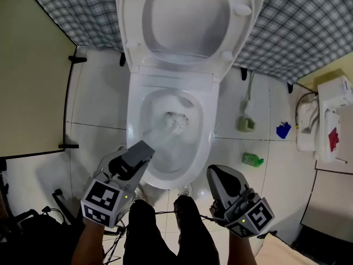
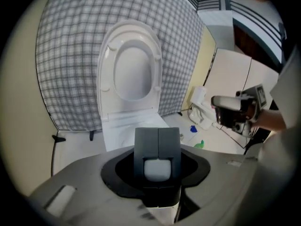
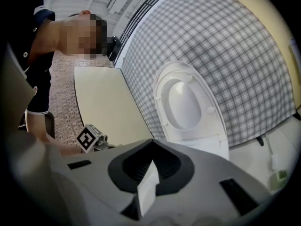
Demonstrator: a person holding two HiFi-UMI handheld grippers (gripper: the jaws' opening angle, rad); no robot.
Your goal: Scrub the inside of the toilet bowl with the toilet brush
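The white toilet (image 1: 135,120) stands with its seat and lid (image 1: 187,15) raised. A white toilet brush has its head (image 1: 175,123) down inside the bowl, and its blurred handle slants back to my left gripper (image 1: 144,149). In the left gripper view the dark jaws (image 2: 157,132) are shut on the pale handle (image 2: 157,168), and the raised lid (image 2: 131,69) lies ahead. My right gripper (image 1: 216,175) hangs at the bowl's front right, off the toilet. Its jaws look together and hold nothing. The right gripper view shows the lid (image 3: 186,102) from the side.
On the tiled floor right of the toilet lie a green bottle (image 1: 252,159), a blue object (image 1: 283,130) and a small greenish holder (image 1: 246,124). A white unit (image 1: 325,120) stands at the far right. Plaid cloth (image 1: 309,32) hangs behind. Cables (image 1: 38,214) lie at lower left, beside my legs (image 1: 160,231).
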